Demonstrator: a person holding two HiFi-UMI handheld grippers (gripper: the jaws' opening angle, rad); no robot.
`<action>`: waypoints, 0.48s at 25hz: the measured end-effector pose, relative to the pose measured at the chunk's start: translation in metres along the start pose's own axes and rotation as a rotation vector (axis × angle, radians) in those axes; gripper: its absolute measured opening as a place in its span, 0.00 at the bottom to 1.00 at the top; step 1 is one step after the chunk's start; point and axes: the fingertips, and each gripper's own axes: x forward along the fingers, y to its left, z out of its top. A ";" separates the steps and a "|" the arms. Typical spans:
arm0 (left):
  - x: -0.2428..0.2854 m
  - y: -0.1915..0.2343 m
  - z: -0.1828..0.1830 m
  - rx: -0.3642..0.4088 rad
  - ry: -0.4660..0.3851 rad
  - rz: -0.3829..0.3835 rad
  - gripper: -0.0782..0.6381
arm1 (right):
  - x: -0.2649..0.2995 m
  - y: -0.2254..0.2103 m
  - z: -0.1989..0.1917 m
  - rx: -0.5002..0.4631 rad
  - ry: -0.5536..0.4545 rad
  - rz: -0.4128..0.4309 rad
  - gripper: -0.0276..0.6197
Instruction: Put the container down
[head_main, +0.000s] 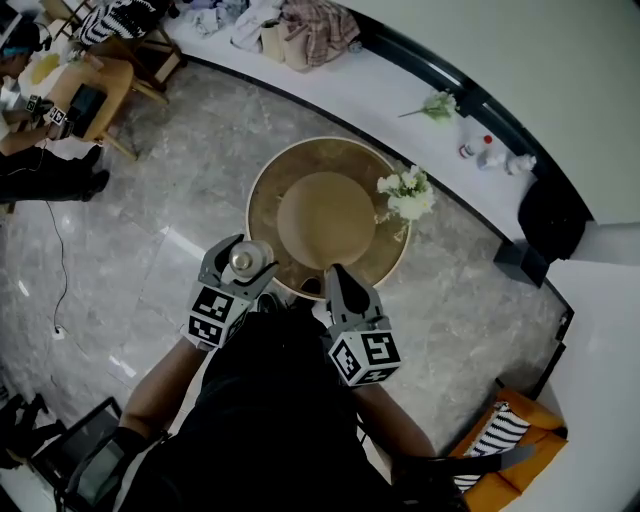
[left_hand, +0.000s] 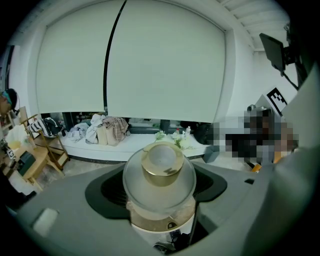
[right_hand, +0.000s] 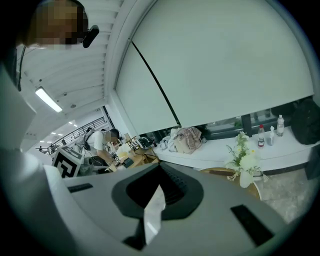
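A clear round container (head_main: 244, 260) with a gold lid sits between the jaws of my left gripper (head_main: 238, 268), which is shut on it, held over the near left edge of the round wooden table (head_main: 262, 190). In the left gripper view the container (left_hand: 159, 172) fills the gap between the jaws, its lid facing the camera. My right gripper (head_main: 335, 280) hovers beside it over the table's near rim, jaws together. In the right gripper view a thin white strip (right_hand: 152, 212) is pinched at the seam of the right gripper (right_hand: 159, 192).
A vase of white flowers (head_main: 408, 193) stands on the table's right side. A white ledge (head_main: 330, 95) along the window carries clothes (head_main: 300, 28) and small bottles (head_main: 478, 150). A person sits at a wooden desk (head_main: 95, 95) at upper left. An orange bag (head_main: 510, 440) lies at lower right.
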 end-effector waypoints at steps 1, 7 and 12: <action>0.006 0.004 0.001 0.002 0.000 0.006 0.59 | 0.004 -0.003 -0.002 -0.003 0.003 -0.002 0.05; 0.048 0.031 -0.003 0.065 0.006 0.006 0.59 | 0.032 -0.020 -0.020 -0.014 0.030 -0.043 0.05; 0.094 0.059 -0.017 0.126 0.021 -0.004 0.59 | 0.063 -0.037 -0.041 -0.037 0.061 -0.082 0.05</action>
